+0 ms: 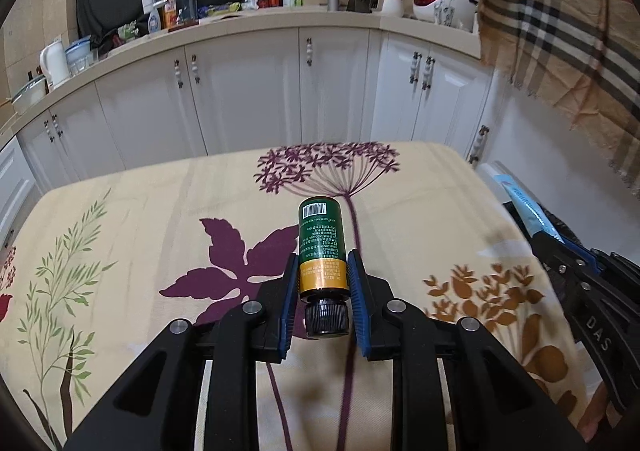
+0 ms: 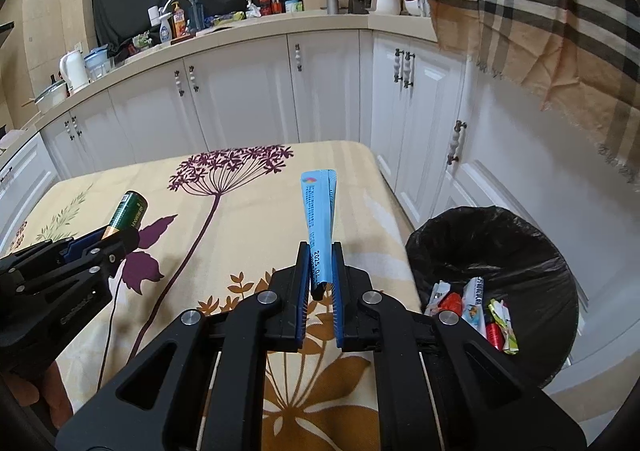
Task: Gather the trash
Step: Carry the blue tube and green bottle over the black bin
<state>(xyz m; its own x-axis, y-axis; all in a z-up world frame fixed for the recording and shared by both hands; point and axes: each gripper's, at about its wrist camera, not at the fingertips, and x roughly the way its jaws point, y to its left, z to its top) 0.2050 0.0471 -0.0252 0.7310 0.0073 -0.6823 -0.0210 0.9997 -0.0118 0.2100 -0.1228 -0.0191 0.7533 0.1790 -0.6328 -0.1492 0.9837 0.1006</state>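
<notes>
- Left gripper (image 1: 323, 283) is clamped on a green bottle (image 1: 321, 239), its blue pads pressing the gold band just above the black cap; the bottle sits dead centre of the left wrist view, base pointing away, barcode on show.
- In the right wrist view that same bottle (image 2: 129, 216) pokes up at mid-left, lifted clear above the floral tablecloth (image 2: 248, 211).
- Right gripper (image 2: 321, 271) is pinched narrow on a blue sachet (image 2: 319, 219), which stands up from between the pads in the middle of the frame, printed date readable near the grip.
- From the left wrist camera the sachet (image 1: 528, 207) shows only as a blue strip at the right edge, above the other tool's black frame.
- Lower right of the right wrist view: a bin with a black liner (image 2: 496, 247), beside the table's edge, with crumpled wrappers (image 2: 472, 307) lying inside.
- Background, upper half: white cabinets (image 2: 248, 99) under a cluttered counter, and a plaid cloth (image 2: 540, 11) hanging at upper right.
</notes>
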